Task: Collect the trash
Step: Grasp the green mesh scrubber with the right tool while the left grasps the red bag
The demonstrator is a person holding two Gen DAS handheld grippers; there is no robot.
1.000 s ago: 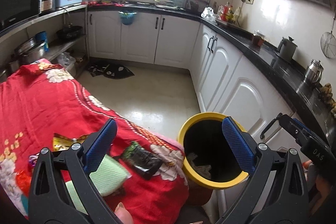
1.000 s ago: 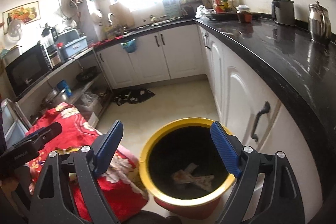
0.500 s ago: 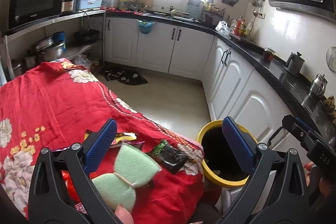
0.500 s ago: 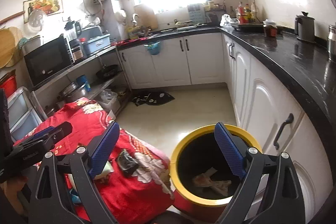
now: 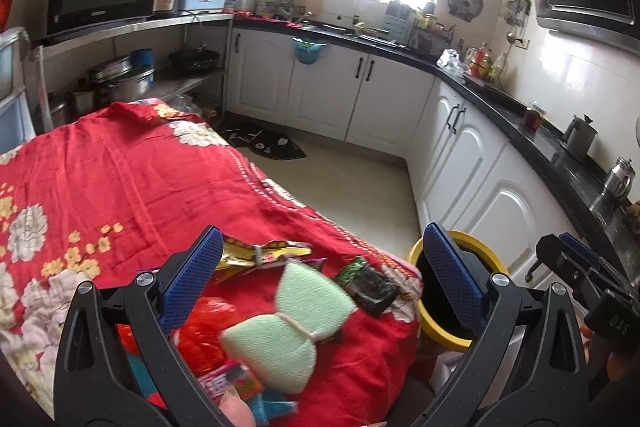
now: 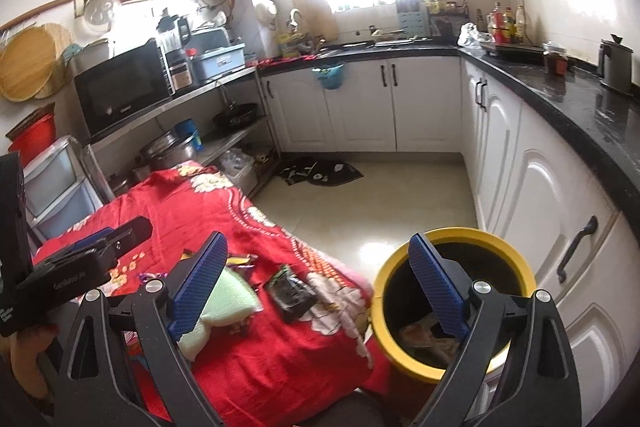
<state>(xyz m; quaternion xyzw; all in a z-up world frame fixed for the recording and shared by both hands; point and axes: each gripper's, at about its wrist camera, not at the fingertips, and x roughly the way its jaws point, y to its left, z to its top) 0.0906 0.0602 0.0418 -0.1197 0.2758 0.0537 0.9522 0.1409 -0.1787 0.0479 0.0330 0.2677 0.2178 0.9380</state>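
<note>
While both claws stand spread wide with nothing between their blue pads, the trash lies loose on a red floral cloth draped over a low worktop. The right claw's jaws have just been opening, and they are empty.

In the left wrist view, the left claw frames the litter in the lower middle of the frame: a pale green, bow-shaped mesh sponge, a dark crinkled foil wrapper to its right, a yellow snack packet above it, and a shiny red plastic bag at lower left. All of it looks light, thin and floppy. The foil wrapper is probably slippery, so pinching a raised crumpled edge seems wiser than pressing it flat. The sponge should squash easily; its narrow tied waist looks the surest hold.

Only a slice of the yellow-rimmed round bin shows there, at lower right. The right wrist view, through the right claw, shows the bin's whole mouth and crumpled scraps already at its bottom, but hides the red bag and half the sponge behind a claw finger.
</note>
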